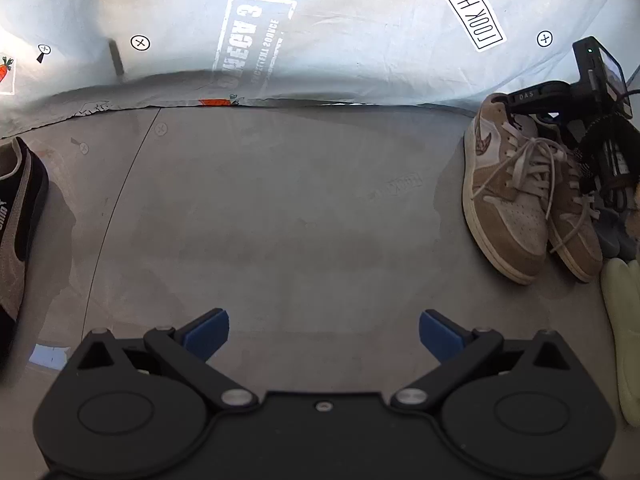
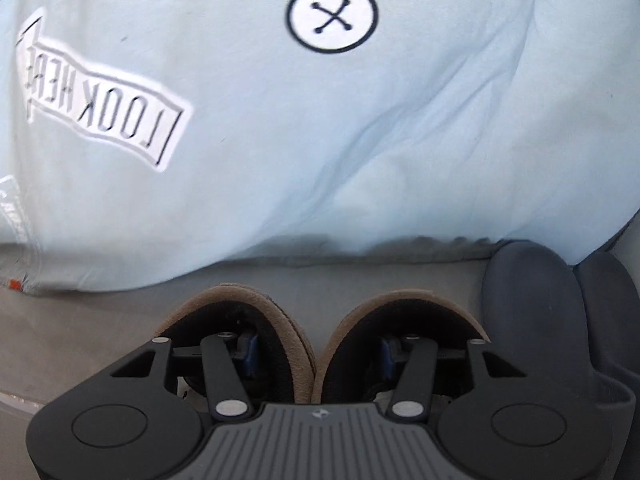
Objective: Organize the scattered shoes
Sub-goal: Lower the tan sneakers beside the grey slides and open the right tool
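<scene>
Right wrist view: looked straight down on the pair of tan suede sneakers (image 2: 298, 320), set side by side on the grey floor (image 2: 80, 312), heels just short of the light blue sheet (image 2: 360, 140), long axes running from the sheet back toward the camera. Showed the right gripper (image 2: 318, 350) half apart, one blue finger dipped into each collar with the two touching inner walls between them; could not tell whether the pads pressed on those walls or stood clear. Had dark grey slippers (image 2: 532, 300) just beside the pair on its right, so little room that way; open floor to its left. Left wrist view: put the same pair far off to the right, toes toward the camera, a pale green slipper (image 1: 624, 320) near their toes. Held the left gripper (image 1: 324, 336) wide apart and empty over bare floor, with a black-and-grey Puma sneaker (image 1: 16, 220) at the left edge, nearer to that hand and probably its next pick.
</scene>
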Demonstrator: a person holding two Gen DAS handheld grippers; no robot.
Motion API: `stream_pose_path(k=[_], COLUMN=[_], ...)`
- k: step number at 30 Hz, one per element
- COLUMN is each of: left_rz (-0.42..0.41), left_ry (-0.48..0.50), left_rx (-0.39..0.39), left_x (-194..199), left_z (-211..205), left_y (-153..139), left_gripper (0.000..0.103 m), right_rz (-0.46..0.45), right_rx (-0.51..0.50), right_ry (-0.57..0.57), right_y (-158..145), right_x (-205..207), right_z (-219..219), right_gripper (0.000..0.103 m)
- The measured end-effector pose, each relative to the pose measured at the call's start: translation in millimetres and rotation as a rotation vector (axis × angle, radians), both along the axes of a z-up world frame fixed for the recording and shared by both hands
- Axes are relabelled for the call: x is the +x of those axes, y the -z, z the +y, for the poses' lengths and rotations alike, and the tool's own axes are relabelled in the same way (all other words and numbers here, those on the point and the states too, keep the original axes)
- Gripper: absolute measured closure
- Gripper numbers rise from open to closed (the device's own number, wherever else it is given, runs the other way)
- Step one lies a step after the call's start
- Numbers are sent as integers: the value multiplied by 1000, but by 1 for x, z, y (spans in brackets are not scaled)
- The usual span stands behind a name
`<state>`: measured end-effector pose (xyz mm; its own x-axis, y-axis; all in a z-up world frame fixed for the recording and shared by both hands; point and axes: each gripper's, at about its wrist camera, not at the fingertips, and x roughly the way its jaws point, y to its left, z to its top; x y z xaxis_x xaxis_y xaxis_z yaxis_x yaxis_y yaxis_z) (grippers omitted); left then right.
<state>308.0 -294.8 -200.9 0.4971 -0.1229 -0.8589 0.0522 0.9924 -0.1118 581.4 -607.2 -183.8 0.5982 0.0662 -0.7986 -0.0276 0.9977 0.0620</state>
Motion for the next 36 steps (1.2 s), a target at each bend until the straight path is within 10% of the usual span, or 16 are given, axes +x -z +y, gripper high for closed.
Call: stream_pose_path(k=[22,36], left_rz=[-19,-27], left_ry=[63,37], left_rx=[-10,-25], left_x=[-9,-12], left_z=[-12,-3], left_y=[0,-6], left_gripper=[0,0], right_rz=[-33,219], right_rx=[4,101], right_ry=[-4,-63], right_y=[5,-34], right_x=[43,69], right_z=[-15,-58], right_gripper=[46,18])
